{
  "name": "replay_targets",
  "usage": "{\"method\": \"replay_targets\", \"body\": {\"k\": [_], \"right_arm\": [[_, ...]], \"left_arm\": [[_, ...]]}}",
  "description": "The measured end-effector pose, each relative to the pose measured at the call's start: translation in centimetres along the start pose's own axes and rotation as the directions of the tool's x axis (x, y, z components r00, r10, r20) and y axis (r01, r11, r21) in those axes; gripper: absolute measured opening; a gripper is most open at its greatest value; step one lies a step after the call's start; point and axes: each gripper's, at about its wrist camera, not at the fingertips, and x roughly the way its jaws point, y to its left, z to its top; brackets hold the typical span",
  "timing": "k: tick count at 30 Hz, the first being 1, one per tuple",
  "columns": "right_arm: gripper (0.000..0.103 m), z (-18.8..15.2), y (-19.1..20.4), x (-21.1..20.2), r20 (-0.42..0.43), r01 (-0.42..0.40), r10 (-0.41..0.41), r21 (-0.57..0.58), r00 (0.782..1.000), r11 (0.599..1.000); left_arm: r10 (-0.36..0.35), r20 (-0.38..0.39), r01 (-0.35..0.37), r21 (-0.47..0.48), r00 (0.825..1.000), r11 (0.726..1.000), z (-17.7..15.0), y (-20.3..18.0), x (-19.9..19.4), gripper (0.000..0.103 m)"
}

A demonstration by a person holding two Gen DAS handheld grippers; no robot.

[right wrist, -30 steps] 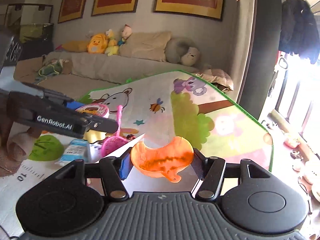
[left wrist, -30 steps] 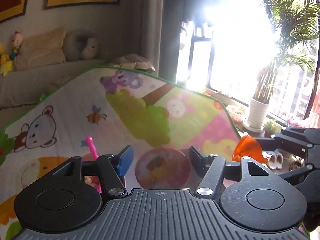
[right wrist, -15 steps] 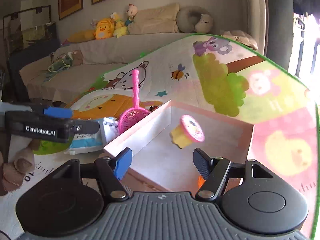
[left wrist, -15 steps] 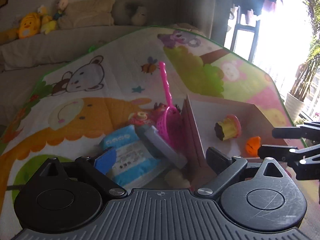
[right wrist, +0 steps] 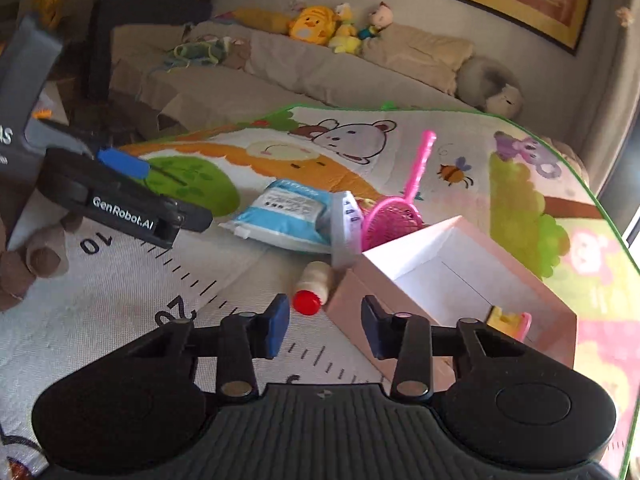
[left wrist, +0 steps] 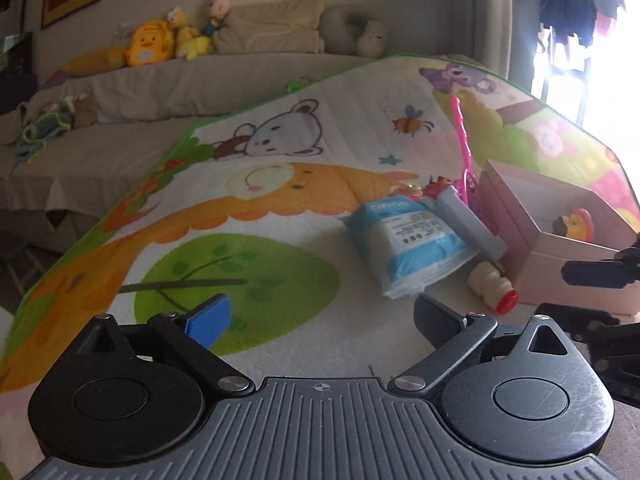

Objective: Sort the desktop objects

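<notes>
One pink box (right wrist: 460, 276), one blue wipes pack (right wrist: 280, 216), one grey tube (right wrist: 344, 228), one pink scoop (right wrist: 396, 208) and one small red-capped bottle (right wrist: 314, 286) lie on a cartoon play mat (left wrist: 240, 216); the loose items sit just beside the box's left wall, and one yellow-and-pink cup (right wrist: 510, 320) lies inside it. Half a second ago the right claw (right wrist: 324, 326) looked into the box; now it hangs over the box's near corner, open and empty, while the left claw (left wrist: 320, 316), also open and empty, has swung left over the mat's green patch. A sofa (left wrist: 180, 80) with plush toys stands beyond the mat's far edge, framed pictures above.
</notes>
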Motion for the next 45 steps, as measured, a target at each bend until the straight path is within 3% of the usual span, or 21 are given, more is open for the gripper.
{"method": "replay_targets", "body": {"k": [4,8,12,15,18,21,23,25,29,31,33,35,36,37,38,39,40,42,45], "right_arm": [[0.035,0.9,2.9,3.8,-0.015,0.114,-0.117,-0.121,0.993,0.986],[0.025,1.5,3.1,6.4,-0.084,0.130,-0.140,-0.111,0.987,0.985],[0.025,1.4,1.9,4.0,-0.105,-0.007,0.005,-0.024,0.994,1.000],[0.025,-0.1,0.7,0.6,-0.112,-0.112,0.116,0.037,0.987,0.993],[0.025,-2.1,-1.0,-2.2,-0.110,-0.085,0.094,0.080,0.989,0.993],[0.041,-4.0,-3.6,-4.0,-0.089,0.003,0.013,0.179,0.996,0.984],[0.064,-5.2,-5.3,-5.0,-0.063,0.037,-0.020,0.279,0.998,0.960],[0.068,-6.2,-6.3,-5.7,-0.036,0.038,-0.027,0.359,0.999,0.933],[0.078,-8.2,-7.2,-6.0,0.008,0.052,-0.064,0.494,0.998,0.868],[0.079,-8.9,-7.3,-5.6,0.011,0.045,-0.059,0.535,0.998,0.844],[0.079,-9.5,-7.4,-5.3,0.009,0.044,-0.059,0.559,0.998,0.828],[0.083,-10.0,-7.7,-5.1,0.008,0.038,-0.052,0.579,0.999,0.814],[0.083,-10.2,-8.0,-5.2,0.016,0.026,-0.044,0.593,0.999,0.805],[0.085,-10.4,-8.3,-5.2,0.029,0.014,-0.040,0.610,0.999,0.793],[0.089,-10.5,-8.5,-5.3,0.035,0.008,-0.038,0.622,0.999,0.783],[0.091,-10.6,-8.7,-5.1,0.036,0.002,-0.032,0.634,0.999,0.773],[0.091,-10.7,-8.9,-5.1,0.037,-0.003,-0.026,0.641,0.999,0.767],[0.091,-10.8,-8.9,-5.1,0.038,-0.005,-0.026,0.648,0.999,0.762],[0.092,-10.9,-9.0,-5.2,0.042,-0.005,-0.029,0.650,0.999,0.760]], "left_arm": [[-0.037,-0.009,0.037,-0.031,0.999,0.999,-0.8,0.6,-0.1,0.102],[-0.060,0.016,0.061,-0.047,0.998,0.997,-1.0,0.9,-0.5,0.103],[-0.065,0.022,0.066,-0.055,0.998,0.996,-1.0,1.0,-0.6,0.103],[-0.061,0.021,0.062,-0.040,0.998,0.997,-0.9,0.7,-0.5,0.103],[-0.081,0.014,0.080,0.018,0.997,0.997,-0.8,-0.4,-0.6,0.103],[-0.110,0.019,0.107,0.118,0.994,0.987,-0.4,-2.3,-0.6,0.103],[-0.094,0.036,0.086,0.189,0.995,0.978,0.1,-3.9,-0.2,0.103],[-0.069,0.046,0.057,0.227,0.997,0.972,1.0,-5.2,0.7,0.103],[-0.086,0.041,0.071,0.285,0.995,0.956,2.9,-7.3,3.0,0.103],[-0.057,0.049,0.037,0.350,0.997,0.936,3.4,-8.1,4.2,0.103],[0.029,0.077,-0.059,0.417,0.997,0.907,3.6,-8.4,5.2,0.103],[0.151,0.127,-0.194,0.468,0.980,0.862,3.9,-8.0,6.2,0.103],[0.178,0.147,-0.227,0.466,0.973,0.855,4.2,-7.5,6.2,0.103],[0.165,0.149,-0.215,0.452,0.975,0.866,4.6,-7.0,6.1,0.103],[0.104,0.138,-0.155,0.432,0.985,0.888,5.0,-6.6,5.6,0.103],[0.006,0.113,-0.053,0.416,0.994,0.908,5.4,-6.3,5.0,0.103],[-0.085,0.086,0.042,0.412,0.993,0.910,5.7,-6.3,4.5,0.103],[-0.212,0.056,0.165,0.448,0.976,0.879,5.8,-7.3,4.0,0.103],[-0.275,0.017,0.216,0.572,0.961,0.791,4.9,-9.8,4.8,0.103]]}}
